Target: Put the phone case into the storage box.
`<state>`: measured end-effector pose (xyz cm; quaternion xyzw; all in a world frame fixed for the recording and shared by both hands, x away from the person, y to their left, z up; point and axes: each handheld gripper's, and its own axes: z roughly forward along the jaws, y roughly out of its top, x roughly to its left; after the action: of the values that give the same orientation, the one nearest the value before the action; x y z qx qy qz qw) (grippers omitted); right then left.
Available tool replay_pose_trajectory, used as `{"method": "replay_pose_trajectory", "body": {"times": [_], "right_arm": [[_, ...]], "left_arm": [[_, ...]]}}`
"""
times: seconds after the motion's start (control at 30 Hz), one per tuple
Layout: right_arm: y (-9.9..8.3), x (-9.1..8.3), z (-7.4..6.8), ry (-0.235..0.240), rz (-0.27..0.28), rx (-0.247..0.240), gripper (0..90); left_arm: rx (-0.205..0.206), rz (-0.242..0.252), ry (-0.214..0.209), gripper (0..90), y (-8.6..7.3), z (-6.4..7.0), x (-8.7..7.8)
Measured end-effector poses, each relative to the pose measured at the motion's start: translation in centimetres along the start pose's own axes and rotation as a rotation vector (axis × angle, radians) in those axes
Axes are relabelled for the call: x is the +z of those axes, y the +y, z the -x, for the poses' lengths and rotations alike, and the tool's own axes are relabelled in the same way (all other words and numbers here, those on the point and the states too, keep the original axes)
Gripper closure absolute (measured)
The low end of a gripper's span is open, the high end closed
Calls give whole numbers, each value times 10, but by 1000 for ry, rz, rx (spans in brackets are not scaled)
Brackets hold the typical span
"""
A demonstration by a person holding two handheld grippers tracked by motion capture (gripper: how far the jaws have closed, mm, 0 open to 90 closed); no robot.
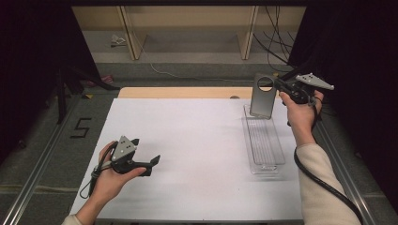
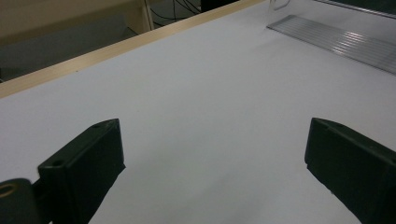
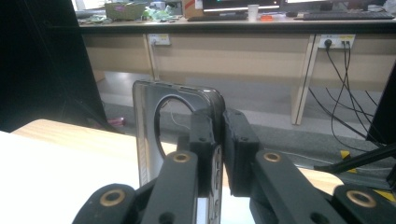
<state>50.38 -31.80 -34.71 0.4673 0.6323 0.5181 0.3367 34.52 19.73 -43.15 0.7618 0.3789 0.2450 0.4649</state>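
My right gripper is shut on a grey see-through phone case with a round camera hole. It holds the case upright at the far right, just above the far end of a clear ribbed tray. In the right gripper view the jaws of my right gripper pinch the case by its edge. At the near left, my left gripper stands open with nothing in it, low over the white table. The left gripper view has my left gripper wide apart over bare table, with the tray far off.
A wooden strip runs along the table's far edge. Beyond it are desk legs and cables on the floor. A black stand and a floor mark "5" lie to the left.
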Motion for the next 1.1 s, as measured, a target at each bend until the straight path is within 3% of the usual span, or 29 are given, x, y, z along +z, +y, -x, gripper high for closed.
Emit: {"method": "replay_pose_trajectory", "body": {"times": [1.1], "right_arm": [[-4,11,1,-1,-7,4,835]], "left_arm": [[-5,-1,2,40,-1,-1,0]]}}
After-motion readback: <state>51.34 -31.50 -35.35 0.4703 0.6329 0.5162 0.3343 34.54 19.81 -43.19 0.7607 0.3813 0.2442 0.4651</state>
